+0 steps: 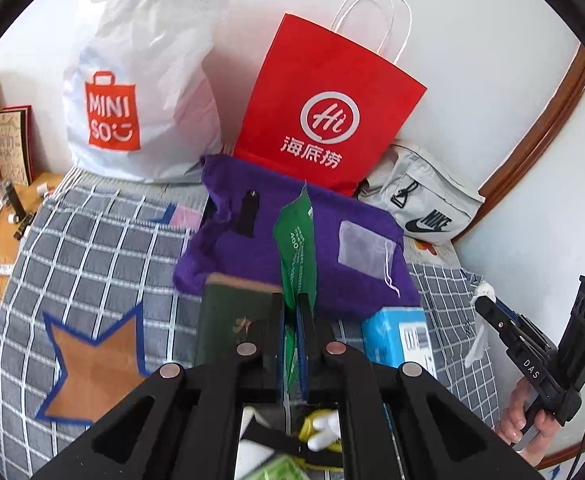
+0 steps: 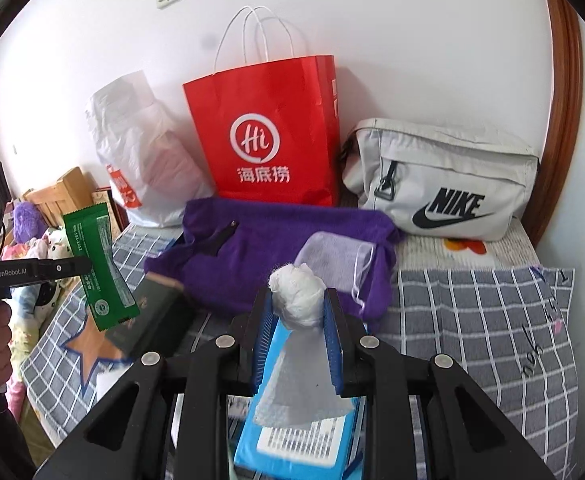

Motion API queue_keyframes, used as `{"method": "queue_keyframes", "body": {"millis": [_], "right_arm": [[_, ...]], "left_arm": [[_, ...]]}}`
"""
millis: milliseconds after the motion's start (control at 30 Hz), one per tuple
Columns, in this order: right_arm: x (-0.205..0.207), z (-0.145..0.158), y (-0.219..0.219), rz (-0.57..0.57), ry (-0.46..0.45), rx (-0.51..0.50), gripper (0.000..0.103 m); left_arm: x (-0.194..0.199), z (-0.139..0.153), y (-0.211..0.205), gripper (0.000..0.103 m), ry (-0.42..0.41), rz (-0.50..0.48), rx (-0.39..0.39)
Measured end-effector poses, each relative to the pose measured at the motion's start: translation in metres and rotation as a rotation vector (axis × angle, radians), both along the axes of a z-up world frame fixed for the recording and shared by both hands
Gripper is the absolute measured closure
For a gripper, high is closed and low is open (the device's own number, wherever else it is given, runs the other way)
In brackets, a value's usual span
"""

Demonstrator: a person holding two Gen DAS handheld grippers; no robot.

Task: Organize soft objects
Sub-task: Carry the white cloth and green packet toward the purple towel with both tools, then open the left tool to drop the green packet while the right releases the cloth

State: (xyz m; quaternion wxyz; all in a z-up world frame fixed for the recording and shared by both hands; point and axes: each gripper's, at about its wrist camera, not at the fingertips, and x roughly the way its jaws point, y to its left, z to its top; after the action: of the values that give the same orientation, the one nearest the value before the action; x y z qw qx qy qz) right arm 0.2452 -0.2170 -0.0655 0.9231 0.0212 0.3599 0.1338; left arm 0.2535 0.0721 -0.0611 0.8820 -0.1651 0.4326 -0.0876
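Note:
My left gripper (image 1: 291, 300) is shut on a green foil packet (image 1: 296, 248), which stands upright from its jaws over a purple towel (image 1: 248, 248). The right wrist view shows that packet (image 2: 100, 268) at the left, held by the left gripper (image 2: 74, 268). My right gripper (image 2: 298, 296) is shut on a white tissue wad (image 2: 294, 294), whose loose tail hangs down between the fingers. The purple towel (image 2: 260, 248) lies just beyond it, with a sheer pouch (image 2: 332, 258) on top. In the left wrist view the right gripper (image 1: 488, 306) is at the far right.
A red paper bag (image 2: 268, 132), a white plastic bag (image 1: 140, 92) and a grey Nike bag (image 2: 440, 188) stand along the wall. A dark green book (image 1: 232, 320) and a blue box (image 2: 292, 440) lie on the checked quilt (image 1: 92, 240). A wooden table (image 1: 0, 240) is at the left.

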Motion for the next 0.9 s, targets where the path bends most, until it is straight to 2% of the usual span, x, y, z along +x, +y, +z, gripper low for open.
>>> {"method": "queue_keyframes", "body": {"millis": [233, 600, 900], "right_arm": [[0.035, -0.003, 0.004, 0.005, -0.001, 0.002, 0.078], [0.094, -0.022, 0.001, -0.004, 0.034, 0.03, 0.078], [0.141, -0.053, 0.004, 0.007, 0.095, 0.043, 0.078]], "left_arm": [[0.039, -0.001, 0.001, 0.097, 0.004, 0.005, 0.016], [0.095, -0.02, -0.003, 0.097, 0.052, -0.012, 0.01], [0.137, -0.048, -0.023, 0.097, 0.124, -0.065, -0.016]]}}
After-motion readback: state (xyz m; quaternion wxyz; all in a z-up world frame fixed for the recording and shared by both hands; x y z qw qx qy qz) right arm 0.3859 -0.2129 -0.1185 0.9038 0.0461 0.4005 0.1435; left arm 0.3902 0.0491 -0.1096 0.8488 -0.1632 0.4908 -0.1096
